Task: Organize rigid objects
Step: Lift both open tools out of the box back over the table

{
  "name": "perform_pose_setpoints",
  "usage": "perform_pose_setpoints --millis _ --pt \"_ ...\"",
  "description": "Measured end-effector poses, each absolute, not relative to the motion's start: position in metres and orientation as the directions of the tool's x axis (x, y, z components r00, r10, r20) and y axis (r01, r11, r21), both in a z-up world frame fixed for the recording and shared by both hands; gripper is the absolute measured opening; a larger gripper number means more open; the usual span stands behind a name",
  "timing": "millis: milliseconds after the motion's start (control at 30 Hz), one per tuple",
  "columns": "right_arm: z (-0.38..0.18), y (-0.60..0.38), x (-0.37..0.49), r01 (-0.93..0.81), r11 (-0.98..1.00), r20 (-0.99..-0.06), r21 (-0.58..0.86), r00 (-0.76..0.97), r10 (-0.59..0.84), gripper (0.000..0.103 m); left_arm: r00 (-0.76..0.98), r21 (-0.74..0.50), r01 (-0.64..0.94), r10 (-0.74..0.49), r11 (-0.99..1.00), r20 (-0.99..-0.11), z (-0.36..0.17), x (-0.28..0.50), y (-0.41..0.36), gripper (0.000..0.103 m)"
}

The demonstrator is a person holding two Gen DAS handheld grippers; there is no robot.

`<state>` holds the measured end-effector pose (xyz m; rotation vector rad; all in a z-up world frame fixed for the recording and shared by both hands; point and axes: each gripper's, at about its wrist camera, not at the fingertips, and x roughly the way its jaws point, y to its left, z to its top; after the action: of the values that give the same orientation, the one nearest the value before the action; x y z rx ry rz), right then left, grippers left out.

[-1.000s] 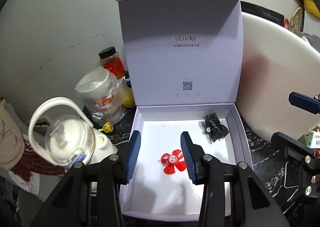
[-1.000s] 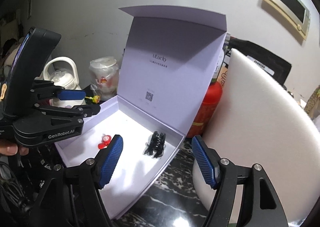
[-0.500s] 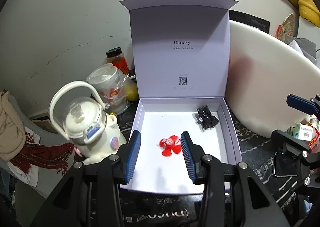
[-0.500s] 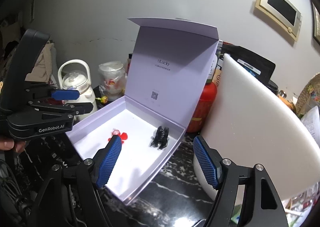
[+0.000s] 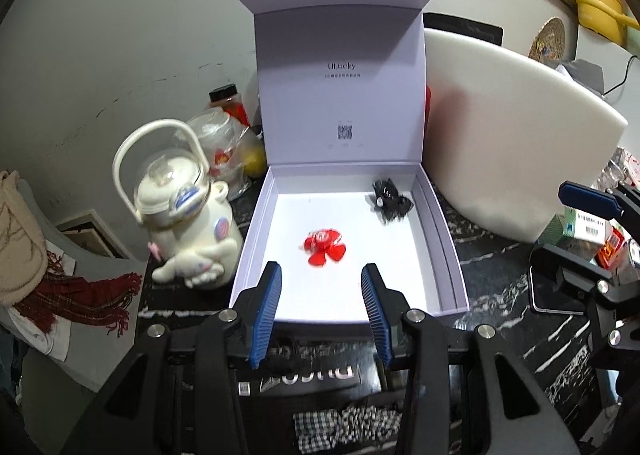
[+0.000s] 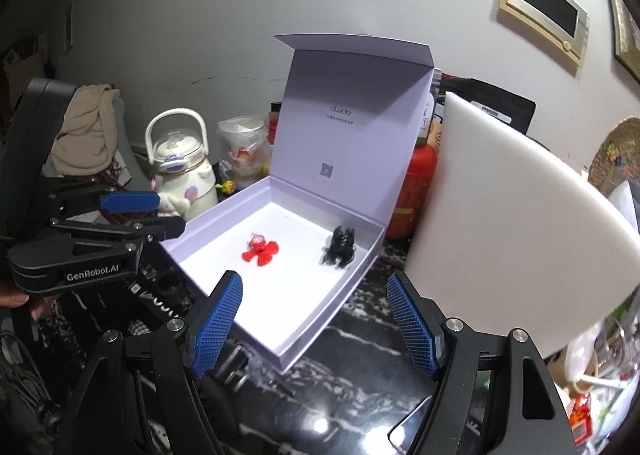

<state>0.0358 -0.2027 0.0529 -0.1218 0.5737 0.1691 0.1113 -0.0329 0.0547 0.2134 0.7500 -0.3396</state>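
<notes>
Both grippers were pulled back from the box (image 5: 440,239). Left gripper (image 5: 322,313) & right gripper (image 6: 316,325): fingers apart, nothing held. Red flower thing (image 5: 323,246), maybe a clip, sits inside w/ black clip (image 5: 390,205).

Flower clip (image 5: 322,247) and claw clip (image 5: 390,203) lie apart in box (image 5: 440,239), kettle (image 5: 188,223) left of it

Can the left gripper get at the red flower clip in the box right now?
Probably yes. The left gripper is empty, fingers apart, pointed at the red flower clip, which lies alone on the open box floor; only the low front wall lies between.
</notes>
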Motion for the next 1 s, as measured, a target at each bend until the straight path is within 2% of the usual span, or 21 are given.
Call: perform_pose_setpoints --millis 467,500,533,567,633,1000 --pt "0.033 -0.188 -0.002 -0.219 0.975 -0.562 -0.038 0.811 0.161 0.079 0.664 0.055 0.365 -0.219 0.929 -0.715 0.035 0.071 -0.014 0.041" --pt "0.031 -0.187 -0.004 -0.221 0.975 -0.565 -0.037 0.809 0.162 0.079 0.657 0.05 0.363 -0.218 0.93 -0.722 0.032 0.069 -0.013 0.044" --pt "0.03 -0.186 -0.005 -0.222 0.974 -0.567 -0.036 0.807 0.163 0.079 0.654 0.043 0.363 -0.222 0.931 -0.723 0.03 0.067 -0.012 0.06" --pt "0.028 -0.185 -0.007 -0.225 0.974 -0.569 -0.035 0.805 0.166 0.079 0.655 0.033 0.363 -0.23 0.931 -0.719 0.029 0.065 -0.01 0.084" --pt "0.024 -0.183 -0.01 -0.232 0.972 -0.575 -0.032 0.8 0.172 0.079 0.664 0.016 0.363 -0.247 0.932 -0.705 0.027 0.059 -0.007 0.103" --pt "-0.004 -0.184 -0.017 -0.244 0.97 -0.621 0.013 0.758 0.199 0.079 0.639 0.025 0.341 -0.212 0.94 -0.739 0.004 0.046 -0.002 0.103"
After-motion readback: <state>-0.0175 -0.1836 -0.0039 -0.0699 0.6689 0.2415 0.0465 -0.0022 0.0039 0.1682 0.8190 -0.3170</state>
